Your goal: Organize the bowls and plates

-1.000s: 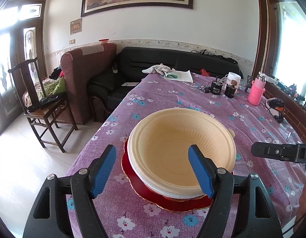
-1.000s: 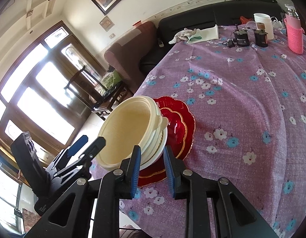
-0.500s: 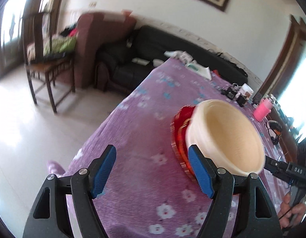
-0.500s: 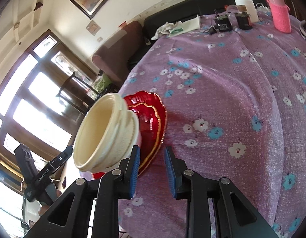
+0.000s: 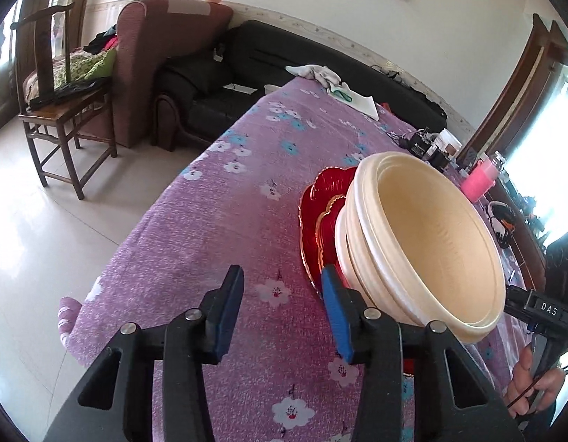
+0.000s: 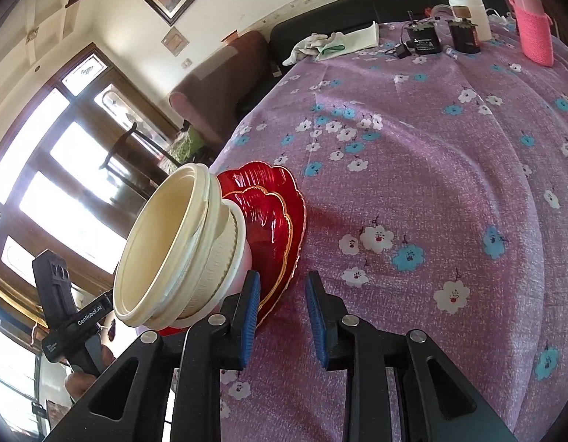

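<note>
A stack of cream bowls (image 5: 423, 235) sits on two red scalloped plates (image 5: 320, 213) near the front of the purple flowered table. The same bowls (image 6: 173, 250) and red plates (image 6: 272, 221) show in the right wrist view. My left gripper (image 5: 280, 309) is open and empty, low over the cloth just left of the stack. My right gripper (image 6: 280, 316) is open with a narrow gap and empty, at the stack's right side near the plate rim.
At the table's far end lie a white cloth (image 6: 335, 46), black boxes (image 6: 423, 40), a white tub (image 6: 468, 11) and a pink bottle (image 6: 530, 33). A wooden chair (image 5: 59, 99), an armchair (image 5: 162, 62) and a black sofa (image 5: 284, 70) stand left of and behind the table.
My left gripper swung from straddling the bowls to the stack's left side and narrowed its opening. My right gripper moved lower and closer to the plates' right edge and opened slightly.
</note>
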Demonstrator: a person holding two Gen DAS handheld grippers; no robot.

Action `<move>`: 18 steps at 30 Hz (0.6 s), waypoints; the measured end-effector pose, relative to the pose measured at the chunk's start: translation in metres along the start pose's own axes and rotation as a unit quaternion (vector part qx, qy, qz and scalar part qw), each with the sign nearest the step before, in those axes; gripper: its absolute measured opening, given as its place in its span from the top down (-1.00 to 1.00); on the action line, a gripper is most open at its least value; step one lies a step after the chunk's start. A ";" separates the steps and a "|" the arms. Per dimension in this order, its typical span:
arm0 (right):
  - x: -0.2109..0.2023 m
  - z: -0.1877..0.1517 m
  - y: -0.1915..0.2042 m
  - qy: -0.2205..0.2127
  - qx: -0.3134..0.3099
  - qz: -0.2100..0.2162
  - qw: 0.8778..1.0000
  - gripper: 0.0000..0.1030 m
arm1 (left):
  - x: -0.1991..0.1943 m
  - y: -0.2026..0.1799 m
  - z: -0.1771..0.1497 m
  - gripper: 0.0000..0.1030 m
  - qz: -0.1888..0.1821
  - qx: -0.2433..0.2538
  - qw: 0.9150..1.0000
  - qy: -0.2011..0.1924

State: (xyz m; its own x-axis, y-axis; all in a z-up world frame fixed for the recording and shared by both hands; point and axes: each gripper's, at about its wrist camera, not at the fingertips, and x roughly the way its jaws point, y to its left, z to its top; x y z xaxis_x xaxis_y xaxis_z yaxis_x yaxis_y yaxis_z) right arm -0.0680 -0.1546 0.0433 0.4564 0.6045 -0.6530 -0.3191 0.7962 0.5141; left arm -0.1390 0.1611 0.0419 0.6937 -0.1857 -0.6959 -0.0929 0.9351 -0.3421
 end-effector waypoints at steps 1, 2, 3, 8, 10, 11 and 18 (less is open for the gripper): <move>0.001 0.000 0.001 -0.001 -0.004 -0.001 1.000 0.46 | 0.002 -0.001 0.000 0.22 -0.001 0.003 1.000 0.002; 0.002 -0.001 0.002 -0.002 -0.006 -0.003 1.000 0.46 | 0.003 -0.002 0.001 0.23 -0.001 0.005 1.000 0.003; 0.004 0.000 0.003 -0.001 -0.008 -0.005 1.000 0.52 | 0.004 -0.002 0.001 0.24 0.001 0.007 1.000 0.003; 0.013 0.000 0.008 -0.005 -0.018 -0.023 1.000 0.61 | 0.014 -0.004 0.001 0.26 0.001 0.006 1.000 0.004; 0.016 0.002 0.008 -0.012 -0.026 -0.034 0.999 0.75 | 0.017 -0.006 0.001 0.27 0.001 0.007 1.000 -0.003; 0.017 0.004 0.006 -0.013 -0.023 -0.034 0.999 0.77 | 0.018 -0.007 0.001 0.27 0.004 0.011 1.000 -0.008; 0.021 0.009 -0.005 -0.005 0.005 -0.010 1.000 0.75 | 0.019 -0.006 0.002 0.34 0.006 0.007 1.000 -0.010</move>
State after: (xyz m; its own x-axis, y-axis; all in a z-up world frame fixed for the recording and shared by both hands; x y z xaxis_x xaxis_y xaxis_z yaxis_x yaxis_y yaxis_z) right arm -0.0494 -0.1462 0.0315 0.4703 0.5886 -0.6575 -0.3024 0.8074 0.5066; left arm -0.1239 0.1529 0.0318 0.7071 -0.1682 -0.6868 -0.0919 0.9412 -0.3251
